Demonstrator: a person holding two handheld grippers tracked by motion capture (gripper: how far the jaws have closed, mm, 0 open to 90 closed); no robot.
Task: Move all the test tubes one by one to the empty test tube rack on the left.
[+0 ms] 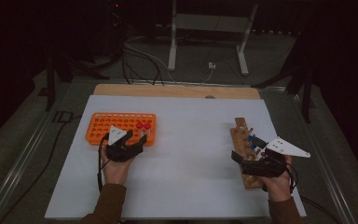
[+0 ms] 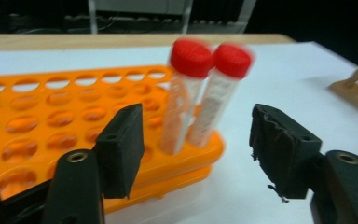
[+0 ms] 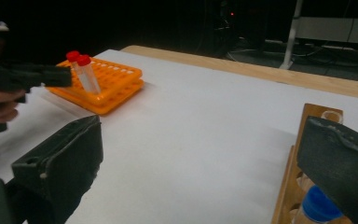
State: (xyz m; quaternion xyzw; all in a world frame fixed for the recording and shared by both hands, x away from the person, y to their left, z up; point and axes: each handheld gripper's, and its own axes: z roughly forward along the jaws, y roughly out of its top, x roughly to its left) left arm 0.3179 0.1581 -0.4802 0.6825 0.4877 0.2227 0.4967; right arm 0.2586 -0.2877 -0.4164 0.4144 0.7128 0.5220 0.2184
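While open, left hand-held gripper [image 2: 196,154] near tubes [image 2: 205,98]

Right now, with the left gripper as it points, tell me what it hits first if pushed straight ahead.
Most likely the two red-capped tubes standing in the orange rack. They sit just beyond the open jaws of the left gripper, roughly on its centre line. The rack's near corner lies below that line; depth is hard to judge.

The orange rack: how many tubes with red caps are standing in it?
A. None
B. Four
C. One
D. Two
D. Two red-capped tubes stand side by side at one corner of the orange rack, as the left gripper view shows up close; the rest of its holes that show are unfilled.
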